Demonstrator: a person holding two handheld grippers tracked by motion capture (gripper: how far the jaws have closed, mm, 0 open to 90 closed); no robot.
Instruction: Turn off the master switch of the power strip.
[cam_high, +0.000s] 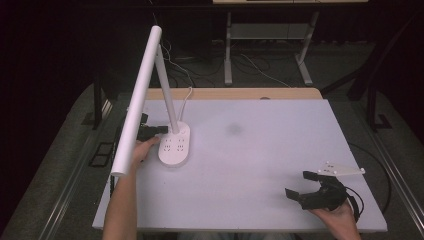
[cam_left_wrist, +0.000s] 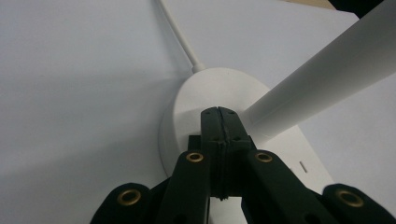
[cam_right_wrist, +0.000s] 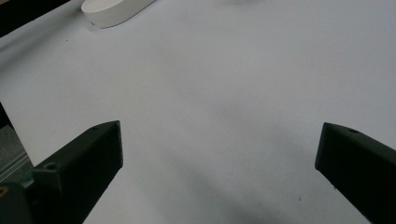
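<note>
My left matte-black two-jaw gripper (cam_left_wrist: 218, 122) has flat tapered jaws with small dark screw holes near the tips. Behind them, angled black link arms carry brass-ringed pivot holes. My right matte-black two-jaw gripper (cam_right_wrist: 219, 154) has blunt, wedge-shaped jaw ends, each with a tiny hole. Behind its jaws sit a pale grey three-cornered plate (cam_high: 341, 169) and a looping black cable (cam_high: 356, 202). Both forearms are bare, without sleeves.

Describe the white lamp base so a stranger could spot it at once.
Start at the white table and look to its left half. There a flat, oval white lamp base carries socket holes on top, with a slanting white post rising from its far end. The shut left tongs press against that far end.
</note>
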